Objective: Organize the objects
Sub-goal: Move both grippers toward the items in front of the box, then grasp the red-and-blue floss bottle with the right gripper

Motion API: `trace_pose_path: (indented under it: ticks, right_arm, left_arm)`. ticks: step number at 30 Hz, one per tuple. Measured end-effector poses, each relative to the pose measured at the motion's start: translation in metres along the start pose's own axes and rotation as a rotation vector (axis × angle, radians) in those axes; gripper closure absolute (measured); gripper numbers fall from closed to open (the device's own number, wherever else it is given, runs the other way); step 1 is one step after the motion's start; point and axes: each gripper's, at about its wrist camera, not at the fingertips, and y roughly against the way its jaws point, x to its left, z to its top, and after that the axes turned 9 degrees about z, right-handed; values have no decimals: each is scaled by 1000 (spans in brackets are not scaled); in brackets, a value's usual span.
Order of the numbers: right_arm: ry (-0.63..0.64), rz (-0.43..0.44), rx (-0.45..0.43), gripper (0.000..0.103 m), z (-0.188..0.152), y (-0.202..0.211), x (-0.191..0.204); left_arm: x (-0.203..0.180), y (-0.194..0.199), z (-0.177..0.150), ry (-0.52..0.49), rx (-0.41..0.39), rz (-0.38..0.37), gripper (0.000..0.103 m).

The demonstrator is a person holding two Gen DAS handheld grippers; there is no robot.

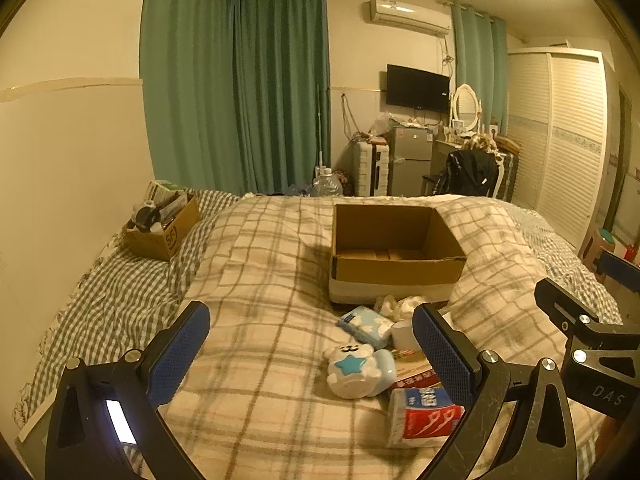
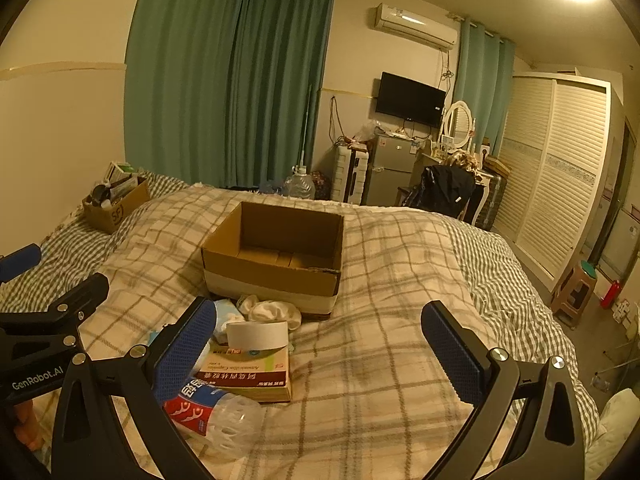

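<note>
Reading "SF" on the far carton [image 2: 116, 210]; both hand-held grippers, left [image 1: 312, 354] and right [image 2: 320, 350], gape wide, holding nothing

The small brown cardboard box [image 1: 162, 232] far left on the bed says "SF". A black gripper frame [image 1: 608, 394] says "DAS". Another black frame [image 2: 36, 376] says "GenRobot.AI". The flat medicine box [image 2: 250, 372] has upside-down print, partly "Capsules".
</note>
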Motion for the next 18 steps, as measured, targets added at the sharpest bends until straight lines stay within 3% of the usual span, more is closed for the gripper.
trace_pose_path:
  ticks: [5, 11, 18]
  right_arm:
    - [2, 49, 67, 0, -13, -13, 15]
    - [26, 136, 250, 1, -45, -56, 48]
    - [30, 160, 364, 1, -67, -86, 73]
  left_arm:
    - [16, -11, -11, -16, 33, 43, 0]
    - [34, -31, -34, -17, 106, 88, 0]
    - [48, -55, -56, -19, 177, 122, 0]
